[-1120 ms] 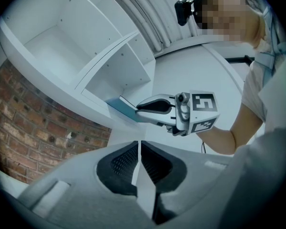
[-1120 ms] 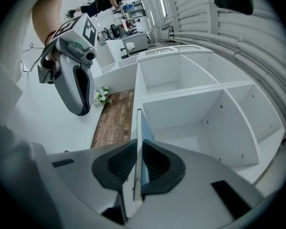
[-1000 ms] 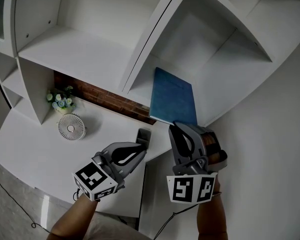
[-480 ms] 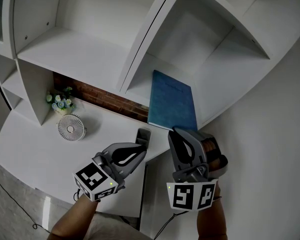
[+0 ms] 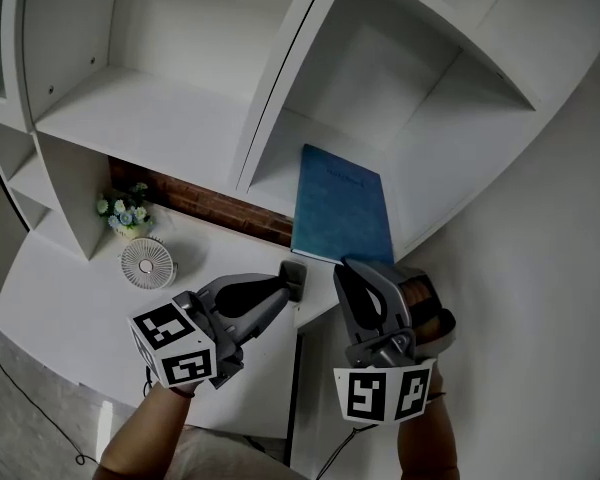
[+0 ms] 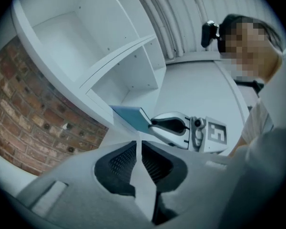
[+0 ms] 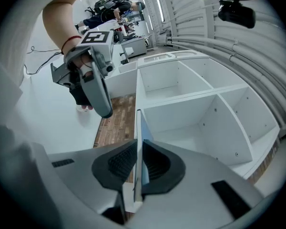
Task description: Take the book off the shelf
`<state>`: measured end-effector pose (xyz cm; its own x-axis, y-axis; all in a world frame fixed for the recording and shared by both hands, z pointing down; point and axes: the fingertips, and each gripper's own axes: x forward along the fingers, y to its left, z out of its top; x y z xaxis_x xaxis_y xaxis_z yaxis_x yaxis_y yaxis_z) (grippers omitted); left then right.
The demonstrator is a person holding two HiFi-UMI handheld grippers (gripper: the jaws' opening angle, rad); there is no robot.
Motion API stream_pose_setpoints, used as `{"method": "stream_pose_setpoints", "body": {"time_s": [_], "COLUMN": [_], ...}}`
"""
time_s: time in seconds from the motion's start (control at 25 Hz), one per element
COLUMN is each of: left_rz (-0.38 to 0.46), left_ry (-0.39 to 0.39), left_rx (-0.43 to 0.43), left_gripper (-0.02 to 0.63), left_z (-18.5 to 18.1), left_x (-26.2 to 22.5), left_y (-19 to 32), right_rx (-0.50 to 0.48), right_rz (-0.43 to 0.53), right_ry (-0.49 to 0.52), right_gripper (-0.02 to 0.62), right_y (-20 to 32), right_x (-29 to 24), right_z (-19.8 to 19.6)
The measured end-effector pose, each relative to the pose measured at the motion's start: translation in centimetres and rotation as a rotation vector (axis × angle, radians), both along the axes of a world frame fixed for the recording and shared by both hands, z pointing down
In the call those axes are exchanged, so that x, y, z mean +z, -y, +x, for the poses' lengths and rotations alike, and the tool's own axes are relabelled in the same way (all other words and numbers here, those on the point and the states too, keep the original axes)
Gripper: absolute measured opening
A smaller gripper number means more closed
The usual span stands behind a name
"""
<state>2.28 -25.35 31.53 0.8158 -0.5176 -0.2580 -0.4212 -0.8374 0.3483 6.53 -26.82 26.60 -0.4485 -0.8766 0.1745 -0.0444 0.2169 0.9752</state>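
A thin blue book (image 5: 340, 208) reaches with its far end into the lower right compartment of the white shelf unit (image 5: 280, 108). My right gripper (image 5: 352, 266) is shut on the book's near edge. The right gripper view shows the book (image 7: 139, 125) edge-on, pinched between the dark pads (image 7: 121, 163). My left gripper (image 5: 288, 282) hangs to the left of the book, shut and empty. Its tips (image 6: 139, 147) meet in the left gripper view, where the book (image 6: 131, 117) and the right gripper (image 6: 174, 127) lie just beyond them.
Below the shelves lies a white desk (image 5: 70, 298) with a small round fan (image 5: 147, 263) and a pot of flowers (image 5: 125, 211). A strip of brick wall (image 5: 210, 206) runs behind it. A small grey fitting (image 5: 294, 268) sits at the desk's right edge.
My left gripper has rolled, so its marker cube shows other faces, and its tips have edged toward the grey fitting. The right gripper and the book have stayed put.
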Motion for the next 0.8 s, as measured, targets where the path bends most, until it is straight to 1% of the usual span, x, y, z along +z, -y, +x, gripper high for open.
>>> {"method": "stream_pose_setpoints", "body": {"time_s": [0.04,0.16,0.36,0.44,0.52,0.6,0.8], "left_rz": [-0.022,-0.072,-0.142,-0.185,-0.234,-0.276,-0.341], "left_ry": [-0.026,-0.090,-0.173,-0.229,-0.294,-0.338,-0.385], "left_rx": [0.017,0.065,0.111,0.127,0.141,0.157,0.215], "left_gripper": [0.024,0.097,0.145,0.166,0.183,0.187,0.196], "left_z": [-0.1,-0.1,0.4,0.4,0.1,-0.2,-0.1], "left_x": [-0.5,-1.9,-3.0,-3.3,-3.7,-4.1,-5.3], "left_y": [0.2,0.6,0.9,1.1,1.5,1.9,2.5], "right_rx": [-0.001,-0.004,-0.006,-0.006,-0.007,-0.007,-0.013], "right_rz": [0.000,0.003,0.007,0.009,0.008,0.008,0.009], "right_ry": [0.000,-0.001,-0.006,-0.009,-0.010,-0.012,-0.018], "right_gripper": [0.051,0.051,0.051,0.051,0.051,0.051,0.051], "right_y": [0.0,0.0,0.0,-0.1,-0.1,-0.1,-0.2], "right_x": [0.0,0.0,0.0,0.0,0.0,0.1,0.2], "right_z": [0.0,0.0,0.0,-0.1,-0.1,0.0,0.2]}}
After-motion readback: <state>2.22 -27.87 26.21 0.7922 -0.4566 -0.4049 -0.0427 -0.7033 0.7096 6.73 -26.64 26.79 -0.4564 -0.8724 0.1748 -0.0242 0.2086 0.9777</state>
